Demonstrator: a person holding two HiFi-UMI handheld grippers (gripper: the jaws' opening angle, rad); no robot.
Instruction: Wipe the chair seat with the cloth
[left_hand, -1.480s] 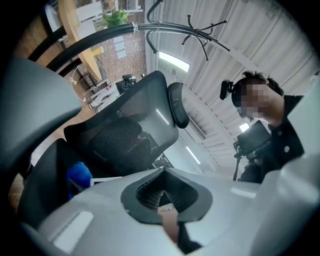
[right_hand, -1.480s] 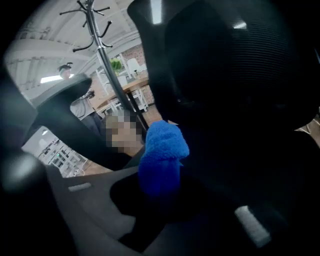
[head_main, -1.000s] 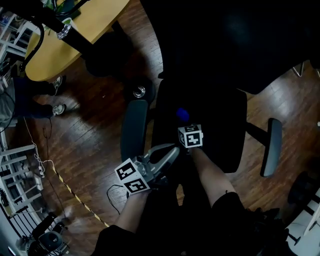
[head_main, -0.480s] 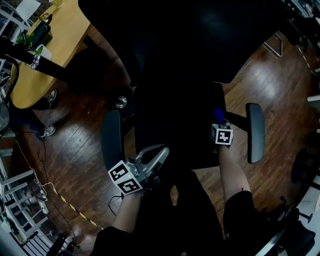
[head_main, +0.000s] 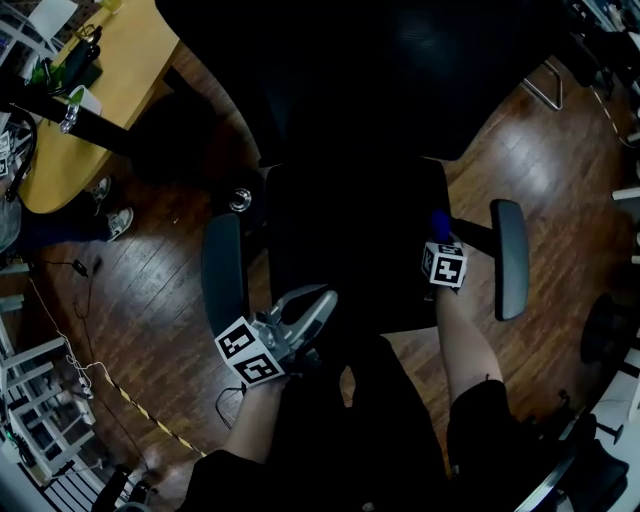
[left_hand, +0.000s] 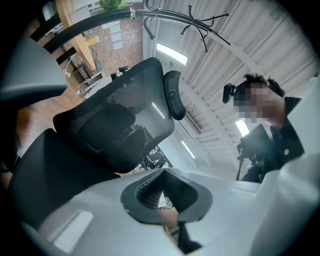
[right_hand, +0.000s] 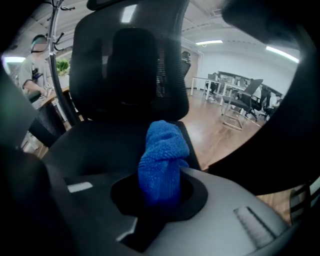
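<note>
The black office chair's seat (head_main: 350, 250) fills the middle of the head view, dark and low in detail. My right gripper (head_main: 441, 245) is at the seat's right edge, close to the right armrest (head_main: 510, 258), shut on a blue cloth (head_main: 439, 224). In the right gripper view the bunched blue cloth (right_hand: 162, 162) sticks up between the jaws of the right gripper (right_hand: 160, 192), over the seat (right_hand: 100, 140) and facing the mesh backrest (right_hand: 130, 60). My left gripper (head_main: 305, 310) hovers by the seat's front left corner, jaws closed and empty, and the left gripper (left_hand: 167, 200) tilts up toward the backrest (left_hand: 120, 125).
The left armrest (head_main: 222, 275) runs beside the left gripper. A wooden table (head_main: 90, 110) stands at upper left, with a person's shoes (head_main: 110, 222) under it. Cables and striped tape (head_main: 150, 425) lie on the wood floor. A person (left_hand: 270, 135) appears in the left gripper view.
My right gripper has carried the blue cloth from the seat's middle to its right edge by the armrest. In the last half second it barely moved. The left gripper has stayed put.
</note>
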